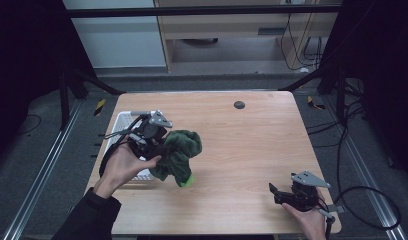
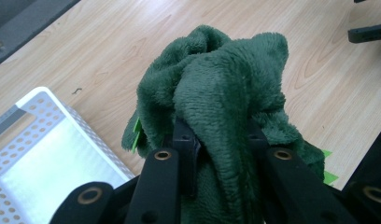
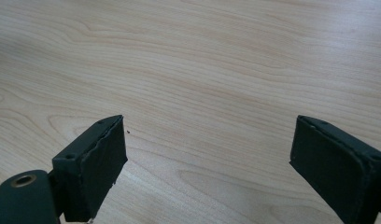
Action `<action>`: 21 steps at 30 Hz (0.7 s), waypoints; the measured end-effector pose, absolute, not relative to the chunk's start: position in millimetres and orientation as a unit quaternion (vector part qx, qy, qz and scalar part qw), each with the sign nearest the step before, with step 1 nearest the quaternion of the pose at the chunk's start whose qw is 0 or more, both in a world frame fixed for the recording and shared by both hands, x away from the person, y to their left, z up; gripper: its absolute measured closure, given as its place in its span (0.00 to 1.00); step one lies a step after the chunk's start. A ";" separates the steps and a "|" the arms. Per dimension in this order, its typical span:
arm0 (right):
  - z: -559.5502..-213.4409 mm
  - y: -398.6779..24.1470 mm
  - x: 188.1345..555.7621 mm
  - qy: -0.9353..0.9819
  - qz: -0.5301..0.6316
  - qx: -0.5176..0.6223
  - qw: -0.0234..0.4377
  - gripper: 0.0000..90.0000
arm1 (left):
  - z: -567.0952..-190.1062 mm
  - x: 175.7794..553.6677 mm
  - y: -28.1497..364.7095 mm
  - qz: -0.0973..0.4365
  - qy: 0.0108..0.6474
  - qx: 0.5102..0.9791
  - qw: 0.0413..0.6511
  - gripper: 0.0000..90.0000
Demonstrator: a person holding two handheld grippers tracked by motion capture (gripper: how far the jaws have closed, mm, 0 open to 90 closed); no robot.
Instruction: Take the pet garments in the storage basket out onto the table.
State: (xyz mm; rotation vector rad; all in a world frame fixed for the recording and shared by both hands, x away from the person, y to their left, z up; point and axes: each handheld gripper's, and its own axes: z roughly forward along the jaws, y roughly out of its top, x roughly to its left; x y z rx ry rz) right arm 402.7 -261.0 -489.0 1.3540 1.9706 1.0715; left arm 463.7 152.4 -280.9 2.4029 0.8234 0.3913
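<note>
Your left gripper [image 2: 216,135] is clamped on the bunched dark green fleece cloth [image 2: 221,88], which bulges out ahead of its jaws above the wooden table [image 1: 242,150], with the white perforated basket [image 2: 48,140] just to its left; your right gripper [image 3: 207,154] rests released, jaws wide apart over bare wood

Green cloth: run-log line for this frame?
left gripper shut on green cloth | beside white basket | right gripper open, idle
</note>
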 end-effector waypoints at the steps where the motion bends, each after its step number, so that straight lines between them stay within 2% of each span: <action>1: -489.1 -261.0 402.6 0.727 0.395 0.499 0.258 0.12 | -281.8 463.9 150.8 0.146 0.307 0.898 0.280 0.82; 21: -487.8 -263.3 401.9 0.723 0.395 0.499 0.268 0.11 | -298.6 468.5 109.6 0.121 0.271 0.914 0.277 0.82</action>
